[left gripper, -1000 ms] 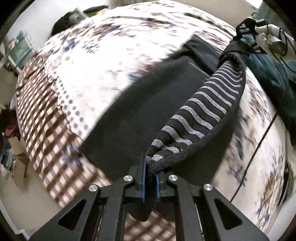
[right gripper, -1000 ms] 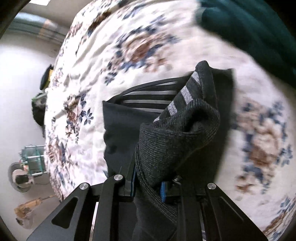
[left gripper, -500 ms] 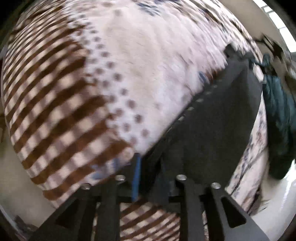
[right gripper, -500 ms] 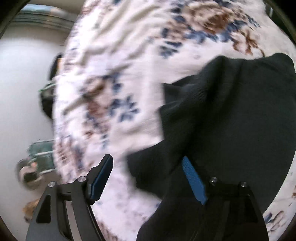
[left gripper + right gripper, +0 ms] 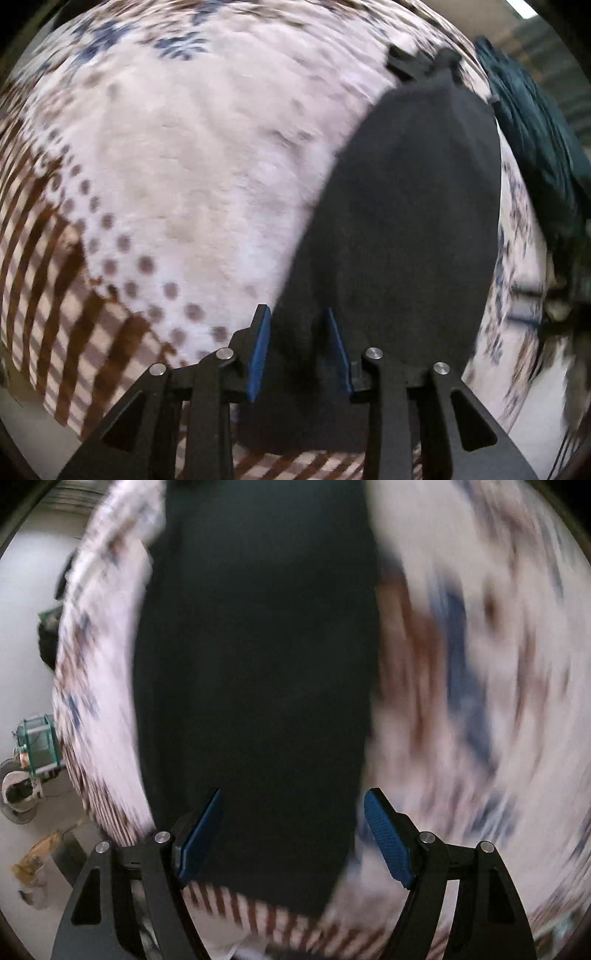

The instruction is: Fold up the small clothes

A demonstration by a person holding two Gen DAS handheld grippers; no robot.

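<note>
Lying between open hand-held grippers: black garment

— What carries everything?
— A bed under a floral blanket, brown-checked at its edge.
— And directly on it?
— A dark garment lying flat, and a teal cloth beyond it.

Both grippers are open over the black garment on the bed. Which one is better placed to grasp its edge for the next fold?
Probably the left gripper: its jaws straddle the left edge of the black garment on the bedspread. The right gripper is open over the garment's middle; its view is blurred.
</note>
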